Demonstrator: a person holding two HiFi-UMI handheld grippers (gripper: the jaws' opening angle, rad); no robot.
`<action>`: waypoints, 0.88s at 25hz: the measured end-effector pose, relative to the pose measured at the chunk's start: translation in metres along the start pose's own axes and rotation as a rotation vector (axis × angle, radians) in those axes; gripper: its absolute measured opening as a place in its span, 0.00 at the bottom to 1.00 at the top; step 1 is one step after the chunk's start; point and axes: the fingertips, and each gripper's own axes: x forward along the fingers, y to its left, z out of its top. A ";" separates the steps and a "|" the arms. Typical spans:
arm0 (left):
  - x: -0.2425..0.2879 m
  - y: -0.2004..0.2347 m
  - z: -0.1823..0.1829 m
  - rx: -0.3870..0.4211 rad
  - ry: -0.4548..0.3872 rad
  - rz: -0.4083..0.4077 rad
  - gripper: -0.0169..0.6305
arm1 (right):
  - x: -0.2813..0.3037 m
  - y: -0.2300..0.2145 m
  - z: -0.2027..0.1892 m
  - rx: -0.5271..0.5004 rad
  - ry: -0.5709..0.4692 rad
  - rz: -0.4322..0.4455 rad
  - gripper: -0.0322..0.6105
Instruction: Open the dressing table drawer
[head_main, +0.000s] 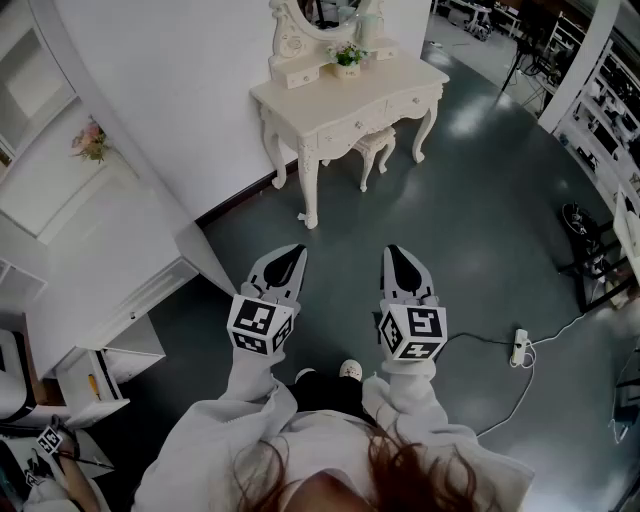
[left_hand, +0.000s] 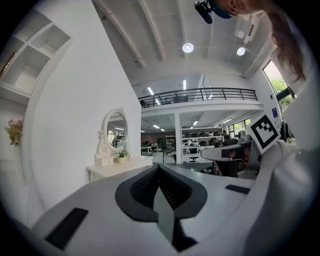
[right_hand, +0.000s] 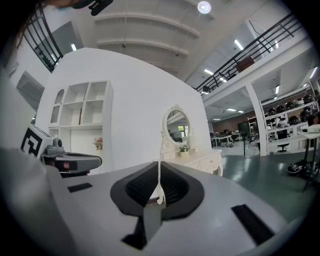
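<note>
Cream-white, picking out the dressing table (head_main: 350, 100) from the head view: backing onto the white wall (head_main: 170, 90), sitting well ahead across the dark floor (head_main: 470, 200). Checking its front: drawer (head_main: 352, 126) lying flush, shut. Spotting a stool (head_main: 375, 148) tucked underneath and a small flower pot (head_main: 347, 58) on top. Holding the left gripper (head_main: 293, 252) and right gripper (head_main: 397, 252) side by side, low over the floor, well apart from the table, touching nothing. Catching only from up here a power strip (head_main: 520, 347) with its cable lying at right, and a shoe (head_main: 350, 369) between the sleeves.

Switching to the left gripper view: finding its jaws pressed together, nothing between. Getting the whole oval mirror (left_hand: 116, 131), which the head view is cropping, plus a balcony railing (left_hand: 200, 93) and ceiling lights.

Switching to the right gripper view: finding those jaws pressed together too, gripping nothing, with the table showing just past the tips. Seeing open shelves (right_hand: 82, 107) face on, with pink flowers (right_hand: 98, 143) beside them.
</note>
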 end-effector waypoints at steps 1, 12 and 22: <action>-0.001 0.000 0.002 0.006 -0.004 -0.008 0.05 | 0.000 0.002 0.002 -0.004 -0.005 -0.002 0.11; -0.025 0.025 0.006 0.017 -0.021 0.001 0.05 | -0.007 0.027 0.015 -0.020 -0.075 -0.028 0.11; -0.048 0.028 -0.024 -0.004 0.016 -0.024 0.05 | -0.016 0.053 -0.018 0.040 -0.040 -0.067 0.11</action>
